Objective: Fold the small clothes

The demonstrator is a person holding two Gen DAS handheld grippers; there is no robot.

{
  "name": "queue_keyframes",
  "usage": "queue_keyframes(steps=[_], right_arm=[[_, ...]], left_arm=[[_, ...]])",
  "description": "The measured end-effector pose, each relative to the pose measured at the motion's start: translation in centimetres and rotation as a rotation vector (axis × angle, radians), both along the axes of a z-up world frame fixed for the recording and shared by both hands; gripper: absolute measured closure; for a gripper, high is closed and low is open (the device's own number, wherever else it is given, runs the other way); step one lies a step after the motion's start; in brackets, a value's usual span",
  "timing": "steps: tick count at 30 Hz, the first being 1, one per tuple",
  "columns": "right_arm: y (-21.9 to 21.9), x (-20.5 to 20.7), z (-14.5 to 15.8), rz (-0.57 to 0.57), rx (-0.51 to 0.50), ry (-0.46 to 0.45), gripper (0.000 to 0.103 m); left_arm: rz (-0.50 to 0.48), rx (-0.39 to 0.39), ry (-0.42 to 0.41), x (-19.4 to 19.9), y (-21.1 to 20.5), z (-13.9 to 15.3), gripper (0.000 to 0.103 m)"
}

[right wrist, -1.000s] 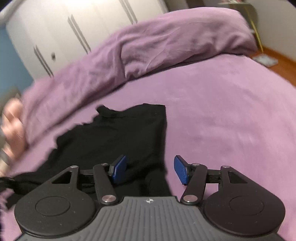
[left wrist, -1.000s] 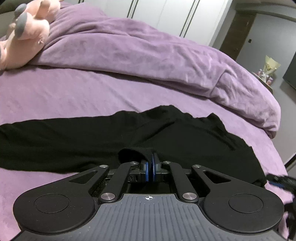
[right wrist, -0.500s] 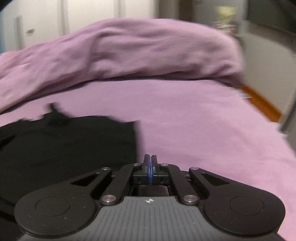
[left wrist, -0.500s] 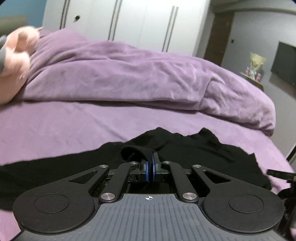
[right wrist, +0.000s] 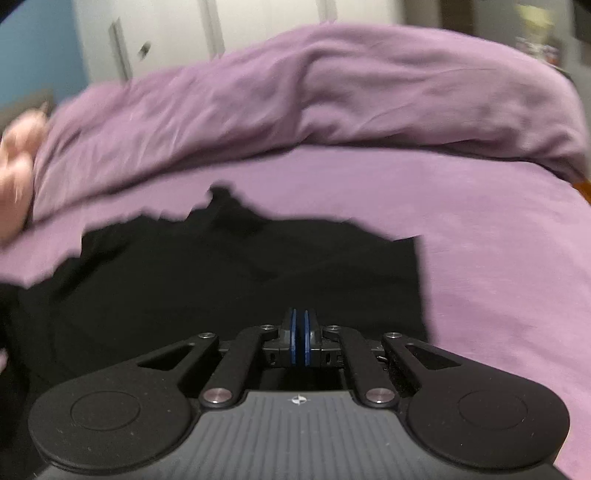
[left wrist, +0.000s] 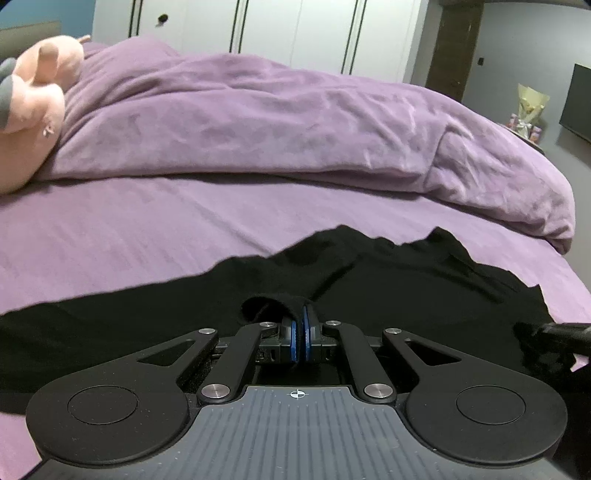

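We now have both grippers closed on the black garment point(left wrist: 388, 280), which lies spread on the purple bed sheet point(left wrist: 147, 229) in front of the rumpled duvet point(left wrist: 295, 122). The left gripper point(left wrist: 300, 325) has its blue pads pressed together with a small raised fold of the black cloth caught between them. One second ago the right gripper point(right wrist: 299, 325) stood open above the near edge of the garment; half a second ago it closed, and now its pads are together with only a thin line between them. We judge that it pinches the hem, but the cloth is black on black there and the right view is blurred, so this is not sure. This means the grasping step seems finished and the fold itself can begin. Compared with the earlier frames, both cameras look more level and show more of the wardrobe doors point(left wrist: 295, 33), and the garment takes less of the left view. The pink plush toy point(left wrist: 33, 107) sits at the far left, well apart from the garment.
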State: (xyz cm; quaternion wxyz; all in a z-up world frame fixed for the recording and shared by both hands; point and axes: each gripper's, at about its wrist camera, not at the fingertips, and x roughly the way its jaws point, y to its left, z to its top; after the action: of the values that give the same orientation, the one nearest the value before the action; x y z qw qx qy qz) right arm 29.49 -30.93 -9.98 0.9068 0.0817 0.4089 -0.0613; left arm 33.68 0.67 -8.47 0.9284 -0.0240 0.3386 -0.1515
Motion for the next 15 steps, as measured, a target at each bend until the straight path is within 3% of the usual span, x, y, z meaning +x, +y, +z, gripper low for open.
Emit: queue_keyframes(steps=[3,6,8,11,15], right_arm=[[1.4,0.4,-0.5,0.017,-0.181,0.004,0.103],[0.0,0.0,-1.0,-0.079,-0.268,0.004,0.103],[-0.8,-0.5,-1.4,-0.125,-0.314,0.012,0.103],[-1.1,-1.0,-0.3,-0.125,-0.260,0.005,0.103],[-1.7,-4.1,1.4,-0.125,0.024,-0.052,0.093]], left_arm=[[0.009,0.016,-0.022,0.5,0.2,0.0,0.097],[0.017,0.028,-0.028,0.9,0.1,-0.9,0.097],[0.014,0.053,0.018,1.3,0.0,-2.1,0.096],[0.046,0.094,0.057,0.9,0.7,-3.1,0.086],[0.071,0.042,0.055,-0.5,2.8,-2.4,0.074]])
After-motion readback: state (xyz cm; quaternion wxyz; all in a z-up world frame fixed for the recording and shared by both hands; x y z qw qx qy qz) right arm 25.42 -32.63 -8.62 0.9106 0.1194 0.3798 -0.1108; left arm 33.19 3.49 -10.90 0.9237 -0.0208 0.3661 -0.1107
